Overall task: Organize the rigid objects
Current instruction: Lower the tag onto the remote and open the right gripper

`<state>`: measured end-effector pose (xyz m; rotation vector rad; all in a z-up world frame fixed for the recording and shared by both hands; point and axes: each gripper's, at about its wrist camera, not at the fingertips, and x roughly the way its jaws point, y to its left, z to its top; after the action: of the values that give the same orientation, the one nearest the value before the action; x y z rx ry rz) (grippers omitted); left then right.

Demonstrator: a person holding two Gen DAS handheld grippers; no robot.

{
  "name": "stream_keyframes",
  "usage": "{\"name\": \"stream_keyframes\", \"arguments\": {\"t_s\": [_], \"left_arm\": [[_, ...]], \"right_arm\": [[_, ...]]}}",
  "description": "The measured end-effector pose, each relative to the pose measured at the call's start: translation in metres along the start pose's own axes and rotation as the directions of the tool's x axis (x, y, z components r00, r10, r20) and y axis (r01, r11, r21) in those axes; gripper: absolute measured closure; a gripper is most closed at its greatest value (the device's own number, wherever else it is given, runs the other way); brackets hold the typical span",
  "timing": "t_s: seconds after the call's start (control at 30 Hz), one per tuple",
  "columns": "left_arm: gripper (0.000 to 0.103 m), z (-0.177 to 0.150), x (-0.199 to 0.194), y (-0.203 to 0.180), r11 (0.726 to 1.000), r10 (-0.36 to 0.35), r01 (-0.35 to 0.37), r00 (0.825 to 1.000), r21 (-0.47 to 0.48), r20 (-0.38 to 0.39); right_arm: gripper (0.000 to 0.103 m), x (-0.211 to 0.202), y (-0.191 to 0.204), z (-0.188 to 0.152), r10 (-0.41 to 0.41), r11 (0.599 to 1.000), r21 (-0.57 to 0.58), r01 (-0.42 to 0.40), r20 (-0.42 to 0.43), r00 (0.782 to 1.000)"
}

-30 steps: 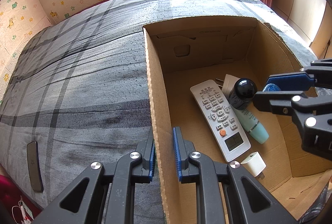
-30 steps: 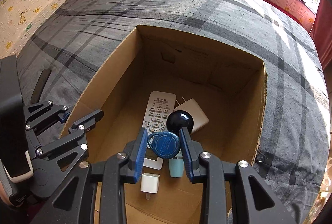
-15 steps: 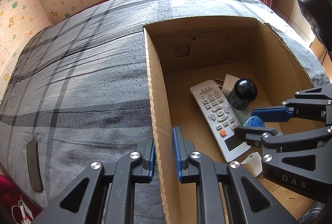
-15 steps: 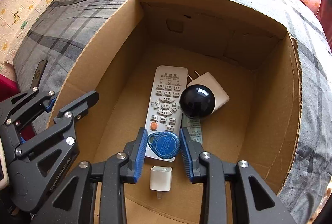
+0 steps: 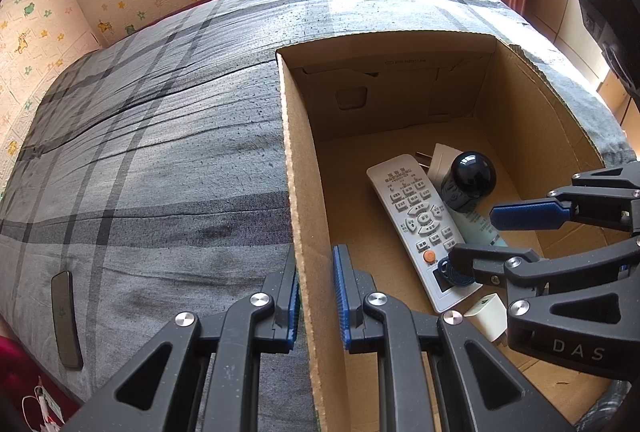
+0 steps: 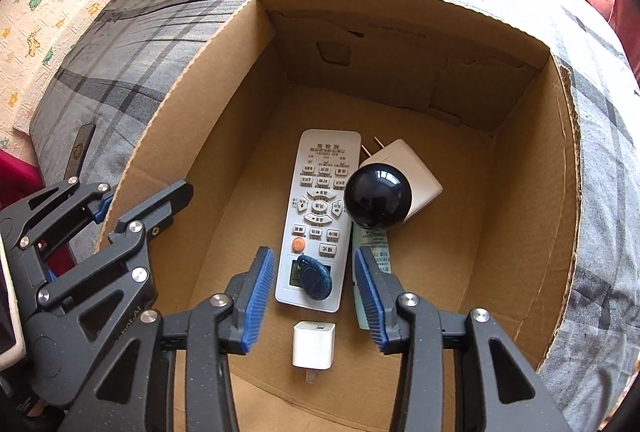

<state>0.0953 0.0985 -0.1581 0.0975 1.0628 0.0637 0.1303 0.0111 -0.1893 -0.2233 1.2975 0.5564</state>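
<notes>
Left tool (image 5: 316,296): clamped on the left wall of the cardboard box (image 5: 304,192), one blue pad outside the wall and one inside.
Dark flat object (image 5: 66,318): lies on the grey plaid bed cover (image 5: 160,152), well apart from the box, to its left.
Cardboard box: brown corrugated, open-topped, stands on the bed cover; its floor carries all items listed below.
Remote control (image 6: 318,216): white, long, rectangular, face up; grey keys, one orange round key, small display at its near end.
Key fob (image 6: 314,278): blue, teardrop-shaped, flat, with a small loop at its top; lies on the display end of the remote control, between the two blue pads of the right tool but touching neither.
Small charger (image 6: 314,344): white cube, prongs toward the camera, on the box floor just below the remote control.
Right tool (image 6: 314,298): jaws have just been opening; pads stand clear on both sides of the key fob, nothing gripped.
Bottle (image 6: 378,204): glossy black round cap, pale teal body with printed text, lies just right of the remote control.
Wall plug (image 6: 416,172): white, square, two metal prongs, partly under the bottle cap.
</notes>
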Motion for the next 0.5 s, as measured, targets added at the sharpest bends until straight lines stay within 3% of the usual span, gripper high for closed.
{"name": "stream_keyframes", "arguments": {"t_s": [0.5], "left_arm": [[0.086, 0.0, 0.0, 0.0, 1.0, 0.0, 0.0, 1.0, 0.0, 0.0]], "right_arm": [[0.053, -0.04, 0.003, -0.005, -0.051, 0.998, -0.016, 0.053, 0.078, 0.996]]}}
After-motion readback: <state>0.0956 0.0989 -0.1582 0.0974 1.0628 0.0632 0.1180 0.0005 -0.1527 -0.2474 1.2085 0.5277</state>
